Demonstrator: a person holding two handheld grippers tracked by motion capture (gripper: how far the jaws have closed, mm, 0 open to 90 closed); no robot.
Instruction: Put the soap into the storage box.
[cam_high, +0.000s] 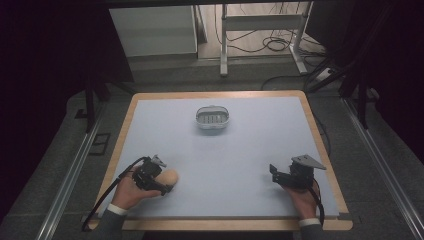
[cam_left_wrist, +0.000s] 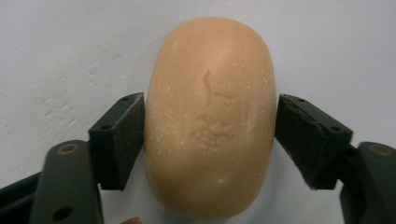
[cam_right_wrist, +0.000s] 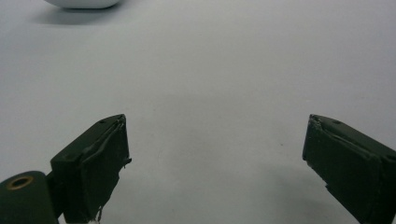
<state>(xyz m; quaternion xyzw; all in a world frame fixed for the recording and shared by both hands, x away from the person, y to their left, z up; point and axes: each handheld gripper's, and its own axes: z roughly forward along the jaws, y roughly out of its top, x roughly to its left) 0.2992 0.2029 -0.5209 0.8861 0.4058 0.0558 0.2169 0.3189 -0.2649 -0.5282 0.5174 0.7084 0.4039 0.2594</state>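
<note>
Peach soap: a smooth oval bar of soap (cam_left_wrist: 210, 116) lies flat on the pale blue table (cam_high: 225, 165), at its near left corner, between the jaws of the left gripper (cam_high: 159, 186).
Long axis: in the left gripper view the soap runs straight away from the camera, in line with the jaws, so they face its two long sides.
Left jaws: the pads (cam_left_wrist: 122, 140) sit at the soap's sides, the left one touching, the right one touching or a hair off; I judge the grip closing or only just made, not yet a lift.
Right gripper (cam_high: 278, 175): jaws wide apart with nothing between them, low over bare table at the near right, well apart from the soap.
Nearer hand: the left one, already on the soap.
Soap dish (cam_high: 212, 118): a small white oval dish with a slotted floor, near the far middle of the table, nothing in it.
Coming move: probably squeeze, lift, and carry forward and rightward to the soap dish.
</note>
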